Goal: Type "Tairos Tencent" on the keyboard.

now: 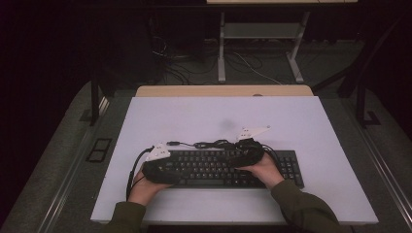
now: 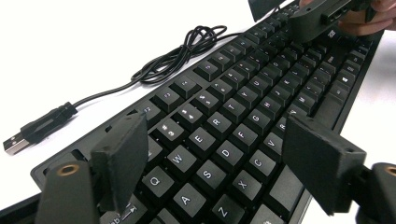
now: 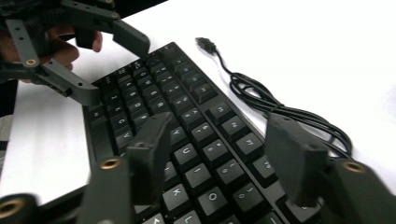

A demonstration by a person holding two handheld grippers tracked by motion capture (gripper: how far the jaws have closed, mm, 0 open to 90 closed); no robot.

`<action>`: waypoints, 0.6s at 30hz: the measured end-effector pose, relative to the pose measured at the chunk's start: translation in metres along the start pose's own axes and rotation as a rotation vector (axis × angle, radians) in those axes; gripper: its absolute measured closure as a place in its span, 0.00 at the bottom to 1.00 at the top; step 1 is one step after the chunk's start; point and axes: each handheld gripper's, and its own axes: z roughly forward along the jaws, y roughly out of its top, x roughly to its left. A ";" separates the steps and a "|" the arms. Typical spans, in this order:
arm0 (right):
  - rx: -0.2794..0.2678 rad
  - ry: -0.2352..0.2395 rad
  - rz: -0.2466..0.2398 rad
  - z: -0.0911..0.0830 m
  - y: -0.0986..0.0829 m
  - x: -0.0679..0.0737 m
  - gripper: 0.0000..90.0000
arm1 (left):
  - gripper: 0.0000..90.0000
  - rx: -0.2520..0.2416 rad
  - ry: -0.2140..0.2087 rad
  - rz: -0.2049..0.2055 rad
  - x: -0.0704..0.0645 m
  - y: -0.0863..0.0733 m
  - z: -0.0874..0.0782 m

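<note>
Keyboard position: the black keyboard (image 1: 228,168) lies flat on the white table (image 1: 291,121), toward the near edge, with its long side across the person's front.
Left gripper: the left gripper (image 2: 219,168) hovers over the keyboard's left end, jaws apart, 1 on each side of the Q-to-C keys, nothing clamped.
Right gripper: the right gripper (image 3: 224,163) hovers over the right half of the letter keys, jaws likewise apart and empty.
Risk, keys: if either pair of jaws comes down on the key tops instead of the case edges, keys would likely be pressed or a cap levered off.
Risk, cable: the coiled cable (image 1: 214,144) and its USB plug (image 2: 16,142) lie loose just behind the keyboard; lifting or sliding the board could drag them or snag the right jaws.
Risk, tilt: an uneven lift by the 2 grippers may twist the board out of grip.
Open room: bare table lies wide behind and on both sides; the near edge is close.
</note>
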 end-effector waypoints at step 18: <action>-0.017 -0.023 0.009 0.000 -0.002 -0.002 0.34 | 0.57 0.001 -0.038 -0.005 0.003 0.010 0.012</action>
